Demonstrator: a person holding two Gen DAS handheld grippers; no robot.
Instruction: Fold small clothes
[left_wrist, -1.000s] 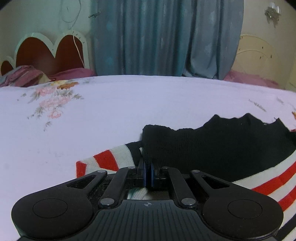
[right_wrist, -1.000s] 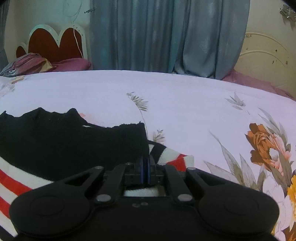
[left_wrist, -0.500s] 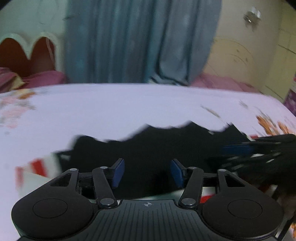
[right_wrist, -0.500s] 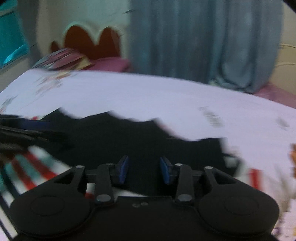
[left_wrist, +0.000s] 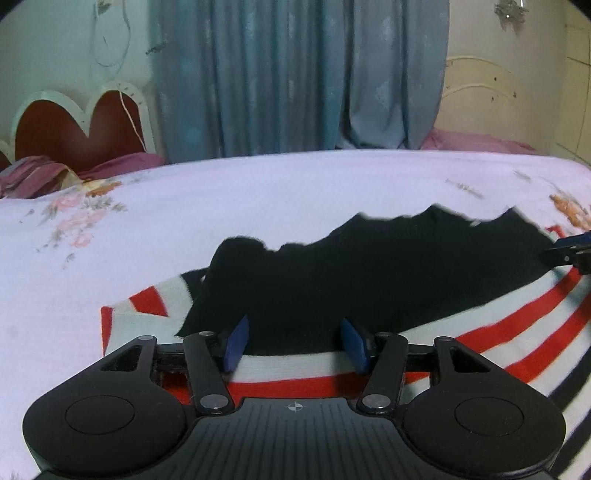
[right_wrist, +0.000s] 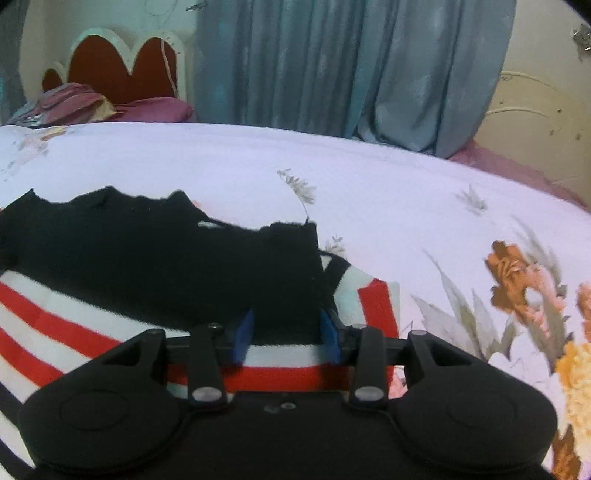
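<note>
Both tongs, left gripper (left_wrist: 293, 345) and right gripper (right_wrist: 286, 338), gape empty over the striped sweater (left_wrist: 369, 280) stretched left-to-right across lower frame on the bedsheet (left_wrist: 258, 199).

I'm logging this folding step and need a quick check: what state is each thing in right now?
Left tool: open, holding nothing, low over the sweater.
Right tool: open, holding nothing, low over the sweater.
Sweater: lying on the bed, black part folded over the red and white stripes.
Sleeve: striped cuff sticking out from under the black fold.
Bed sheet: spread flat.
Curtains: drawn shut.
</note>
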